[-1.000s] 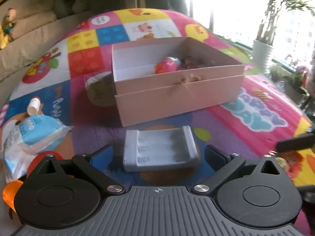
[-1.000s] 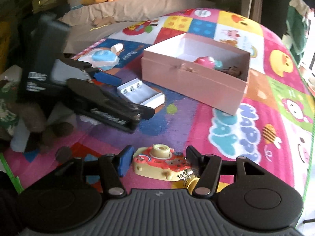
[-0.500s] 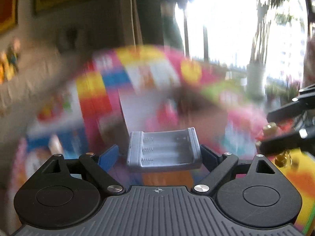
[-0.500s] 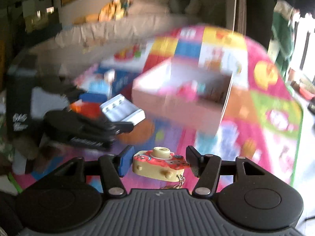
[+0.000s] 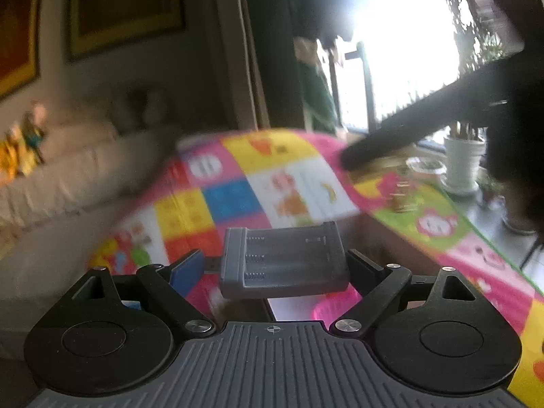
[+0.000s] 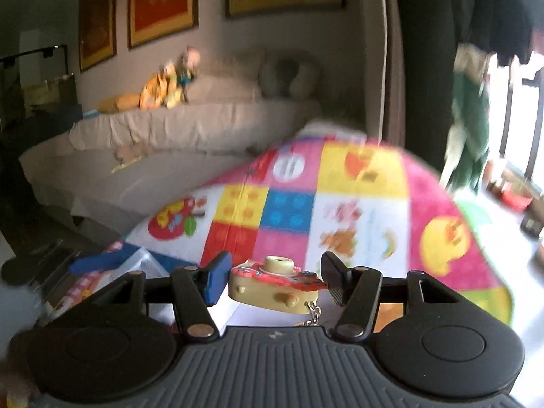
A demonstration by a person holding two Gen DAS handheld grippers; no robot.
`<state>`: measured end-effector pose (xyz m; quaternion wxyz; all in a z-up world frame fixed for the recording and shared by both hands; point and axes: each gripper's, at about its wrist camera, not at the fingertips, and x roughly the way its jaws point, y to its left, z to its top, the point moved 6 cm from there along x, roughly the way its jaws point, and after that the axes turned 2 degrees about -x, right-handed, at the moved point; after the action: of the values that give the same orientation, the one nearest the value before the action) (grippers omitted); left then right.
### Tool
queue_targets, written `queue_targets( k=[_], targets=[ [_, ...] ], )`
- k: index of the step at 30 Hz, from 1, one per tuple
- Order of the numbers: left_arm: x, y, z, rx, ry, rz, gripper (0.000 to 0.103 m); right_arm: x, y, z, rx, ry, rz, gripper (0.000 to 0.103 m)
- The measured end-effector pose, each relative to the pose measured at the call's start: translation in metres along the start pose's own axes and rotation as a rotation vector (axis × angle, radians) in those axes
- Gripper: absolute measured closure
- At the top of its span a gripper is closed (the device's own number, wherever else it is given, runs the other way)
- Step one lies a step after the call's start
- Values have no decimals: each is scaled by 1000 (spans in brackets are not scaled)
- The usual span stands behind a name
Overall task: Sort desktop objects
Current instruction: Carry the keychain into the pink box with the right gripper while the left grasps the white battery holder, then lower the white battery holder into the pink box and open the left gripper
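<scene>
My left gripper (image 5: 275,265) is shut on a grey battery holder (image 5: 284,260) and holds it in the air above the colourful play mat (image 5: 258,187). Below it, part of the pink box (image 5: 295,307) and a pink thing in it show between the fingers. My right gripper (image 6: 275,278) is shut on a small cream toy camera with a red top and a keychain (image 6: 275,284), also raised above the mat (image 6: 340,204). The right gripper's dark arm crosses the upper right of the left wrist view (image 5: 425,119).
A beige sofa (image 6: 176,129) with soft toys (image 6: 166,85) runs along the mat's far left side. A white plant pot (image 5: 464,163) stands by the bright window at right. A plastic packet (image 6: 136,265) lies on the mat at lower left.
Both grippers have lifted their objects off the mat and tilted upward. The pink box has dropped from the middle of both views to below the fingers.
</scene>
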<state>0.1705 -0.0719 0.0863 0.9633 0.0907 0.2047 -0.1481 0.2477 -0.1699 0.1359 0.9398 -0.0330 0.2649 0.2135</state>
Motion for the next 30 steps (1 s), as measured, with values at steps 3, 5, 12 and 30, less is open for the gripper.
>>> queue_targets(
  k=[3, 5, 12, 30],
  targets=[
    [13, 7, -16, 8, 40, -14, 10, 56, 0, -11, 37, 54, 7, 45],
    [25, 8, -22, 5, 61, -18, 10, 88, -6, -17, 90, 77, 12, 43],
    [54, -5, -27, -15, 72, -80, 10, 73, -31, -30, 130, 18, -33, 19],
    [-33, 8, -100, -75, 154, 4, 3, 0, -18, -87, 126, 105, 41, 16]
  ],
)
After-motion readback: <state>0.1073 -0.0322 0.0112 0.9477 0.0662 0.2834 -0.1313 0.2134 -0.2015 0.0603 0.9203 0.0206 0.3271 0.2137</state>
